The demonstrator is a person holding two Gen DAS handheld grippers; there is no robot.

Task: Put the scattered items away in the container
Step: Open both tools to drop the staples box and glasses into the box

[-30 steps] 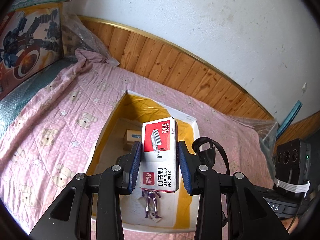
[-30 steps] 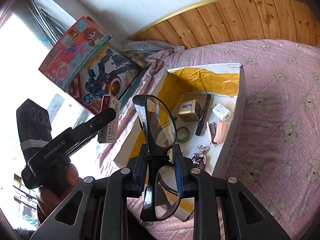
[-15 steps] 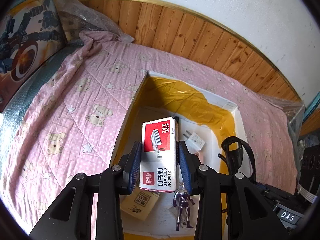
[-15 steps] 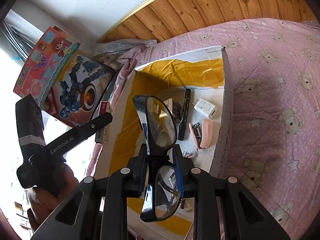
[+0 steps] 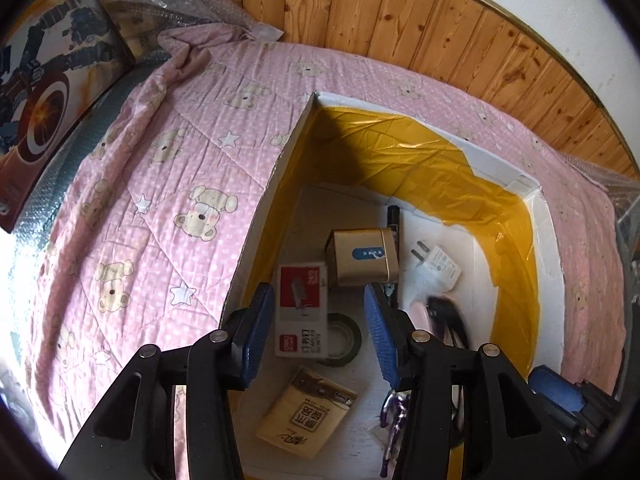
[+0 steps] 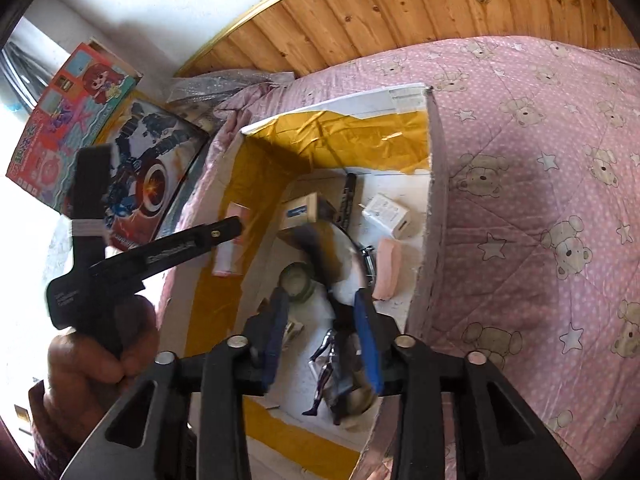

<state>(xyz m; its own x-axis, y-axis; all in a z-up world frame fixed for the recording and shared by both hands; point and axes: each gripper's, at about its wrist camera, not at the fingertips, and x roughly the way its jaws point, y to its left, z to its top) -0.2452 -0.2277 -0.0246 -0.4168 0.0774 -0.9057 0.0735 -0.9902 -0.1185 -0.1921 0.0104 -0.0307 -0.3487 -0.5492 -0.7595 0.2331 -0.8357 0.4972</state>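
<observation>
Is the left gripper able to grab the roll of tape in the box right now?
Probably not straight away. The left gripper hangs open right above the tape roll, but the staples box is dropping between its fingers and covers part of the roll. It would likely land on it.

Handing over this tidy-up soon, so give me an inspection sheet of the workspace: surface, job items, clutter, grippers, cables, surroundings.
Surface: pink bear-print quilt, wrinkled at the far corner.
Job's things: white container with yellow lining holds a brown carton, charger plug, tape roll, tissue packet, toy figure, pink stapler and black pen.
Clutter: toy boxes and bubble wrap at the quilt's edge.
Grippers: left gripper has just been opening, staples box between its fingers, apparently released; right gripper has just been opening, glasses blurred ahead of its fingers.
Cables: nothing seen.
Surroundings: wood panelling, white wall above.
</observation>
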